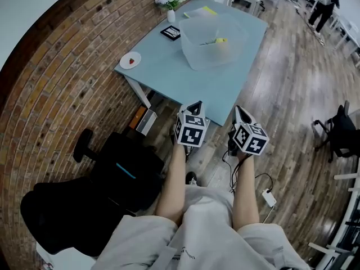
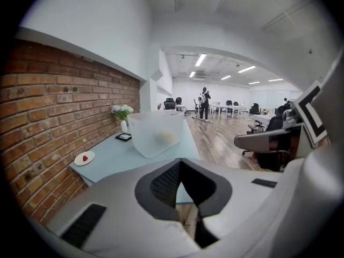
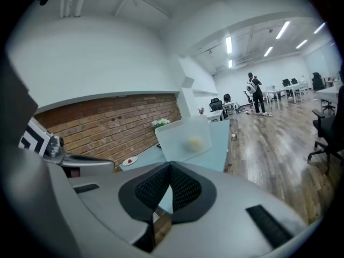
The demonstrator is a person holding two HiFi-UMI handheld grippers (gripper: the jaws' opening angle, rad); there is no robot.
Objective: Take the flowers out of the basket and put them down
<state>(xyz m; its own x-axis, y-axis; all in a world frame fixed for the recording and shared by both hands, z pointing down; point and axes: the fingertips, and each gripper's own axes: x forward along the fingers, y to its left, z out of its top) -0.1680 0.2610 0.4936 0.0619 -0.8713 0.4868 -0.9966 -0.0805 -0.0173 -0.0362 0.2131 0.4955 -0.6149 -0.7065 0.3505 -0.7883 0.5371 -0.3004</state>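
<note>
A translucent plastic basket (image 1: 194, 52) stands on the light blue table (image 1: 163, 66), with a yellow flower (image 1: 220, 40) lying inside it. Both grippers hover side by side off the table's near edge, short of the basket. My left gripper (image 1: 196, 104) is shut and holds nothing. My right gripper (image 1: 241, 110) is likewise shut and empty. In the left gripper view the basket (image 2: 158, 136) sits beyond the closed tips of the left gripper (image 2: 180, 159). The right gripper view shows the basket (image 3: 185, 138) with a yellow blur (image 3: 194, 142) inside, past the right gripper (image 3: 169, 162).
On the table are a vase of white flowers (image 1: 170, 1), a small black item (image 1: 170, 32), a yellow sheet (image 1: 201, 11) and a white plate with something red (image 1: 130, 60). A brick wall runs on the left. A black office chair (image 1: 101, 184) stands at lower left; a person (image 1: 323, 1) is far off.
</note>
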